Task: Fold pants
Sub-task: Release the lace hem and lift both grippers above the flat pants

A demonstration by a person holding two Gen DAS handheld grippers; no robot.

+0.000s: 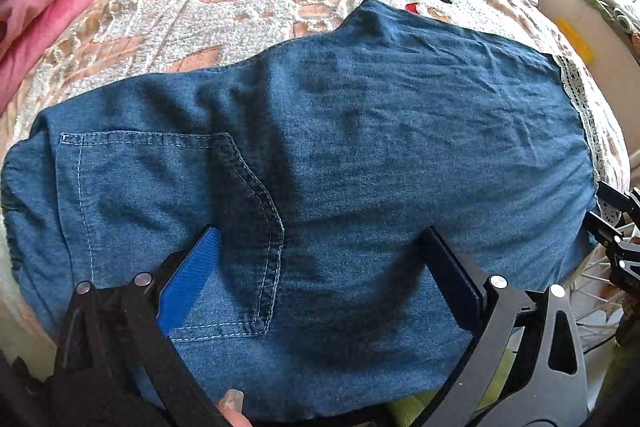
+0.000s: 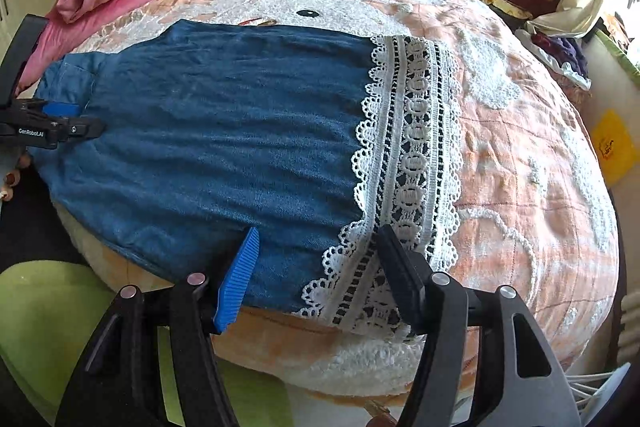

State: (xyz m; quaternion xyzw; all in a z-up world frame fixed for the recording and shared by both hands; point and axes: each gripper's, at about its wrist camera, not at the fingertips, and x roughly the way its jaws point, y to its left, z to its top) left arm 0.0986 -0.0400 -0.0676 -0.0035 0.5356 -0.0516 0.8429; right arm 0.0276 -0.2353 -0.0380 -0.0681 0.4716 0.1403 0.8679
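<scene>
Pants (image 1: 340, 147) of soft, limp denim look best gripped at the near edge: waist end under the spread left gripper (image 1: 320, 259), lace hem (image 2: 408, 163) under the spread right gripper (image 2: 316, 259).

Matt denim pants (image 1: 360, 147) w/ lace hem (image 2: 408, 163); fuzzy bedspread (image 2: 520, 187)

We see the pants (image 1: 360, 155) (image 2: 224, 131) lying flat on the bed, across our view. They are blue denim, with light wrinkles. A patch pocket (image 1: 160, 227) with pale stitching faces up at the left, near the gathered waist (image 1: 12, 211). At the right end, the leg finishes in a wide band of white lace (image 2: 408, 167) (image 1: 580, 103), which reaches the near edge.
</scene>
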